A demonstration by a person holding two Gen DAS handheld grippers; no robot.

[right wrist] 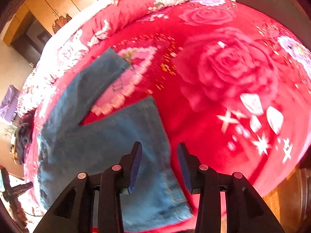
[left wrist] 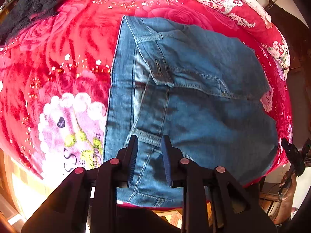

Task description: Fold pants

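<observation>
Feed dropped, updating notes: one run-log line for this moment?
jeans: partly folded on red blanket | left hand-held gripper: open, above waistband | right hand-held gripper: open, empty

Blue jeans lay on red rose-print blanket, legs splayed; right gripper hovered above jeans, jaws parted, empty.

Left wrist view: 1 fisheye, looks steeply down, close above the jeans on the red blanket. Right wrist view: 1 fisheye, angled down, close over the pant legs. Shared by both views: jeans, blanket.
</observation>
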